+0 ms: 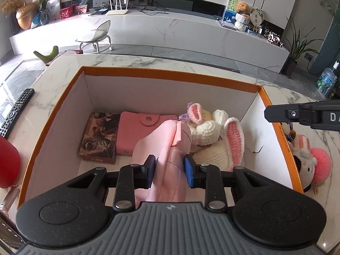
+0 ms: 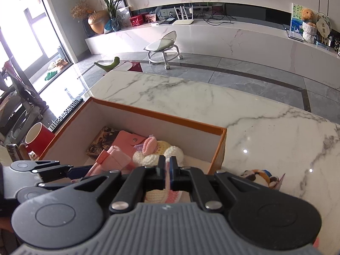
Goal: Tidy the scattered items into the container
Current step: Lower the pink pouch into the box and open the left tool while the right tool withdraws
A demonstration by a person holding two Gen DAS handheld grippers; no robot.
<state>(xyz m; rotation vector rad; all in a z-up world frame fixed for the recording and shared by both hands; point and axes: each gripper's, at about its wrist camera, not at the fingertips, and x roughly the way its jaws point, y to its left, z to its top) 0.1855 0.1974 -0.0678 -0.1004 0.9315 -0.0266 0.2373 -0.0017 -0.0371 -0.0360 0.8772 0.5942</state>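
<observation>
Orange-rimmed white cardboard box, centre of the left wrist frame: holds a dark printed card box, pink snap wallet and cream crocheted rabbit. Left gripper pinches a pale pink folded cloth over the box. Right gripper, lower centre of its frame: jaws nearly together, empty; small plush toys lie outside at right.

We see the box on the worktop, the remote to its left, plush toys to its right.
</observation>
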